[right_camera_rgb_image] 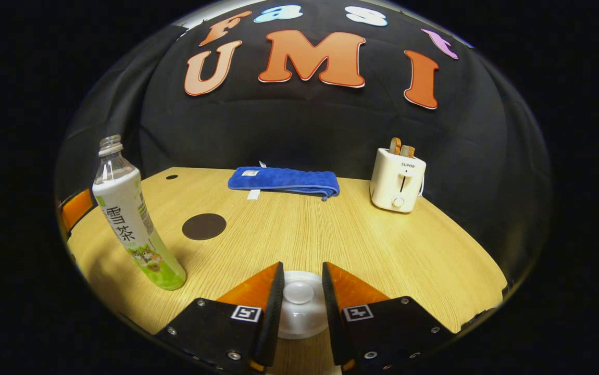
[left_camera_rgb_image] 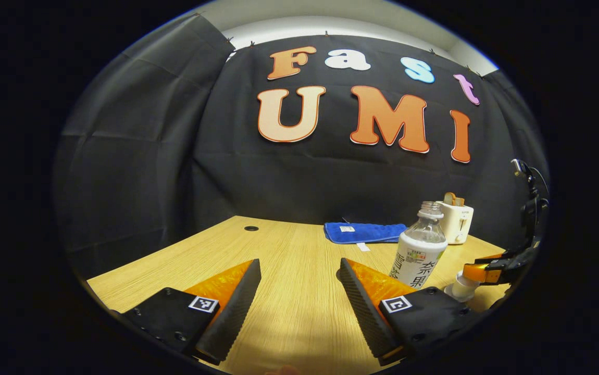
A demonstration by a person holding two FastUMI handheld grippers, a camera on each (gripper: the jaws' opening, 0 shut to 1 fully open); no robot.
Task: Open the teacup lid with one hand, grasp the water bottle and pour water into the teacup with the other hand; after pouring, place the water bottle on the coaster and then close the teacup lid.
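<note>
Right gripper view: right gripper [right_camera_rgb_image: 302, 294] jaws narrowed around the white teacup lid [right_camera_rgb_image: 299, 299], knob between them; contact unclear. Water bottle [right_camera_rgb_image: 133, 219] upright, uncapped, at left on the wooden surface [right_camera_rgb_image: 383, 245]; dark round coaster [right_camera_rgb_image: 204, 226] near it. Left gripper view: left gripper [left_camera_rgb_image: 299, 291] jaws wide, empty, bottle at right.
</note>
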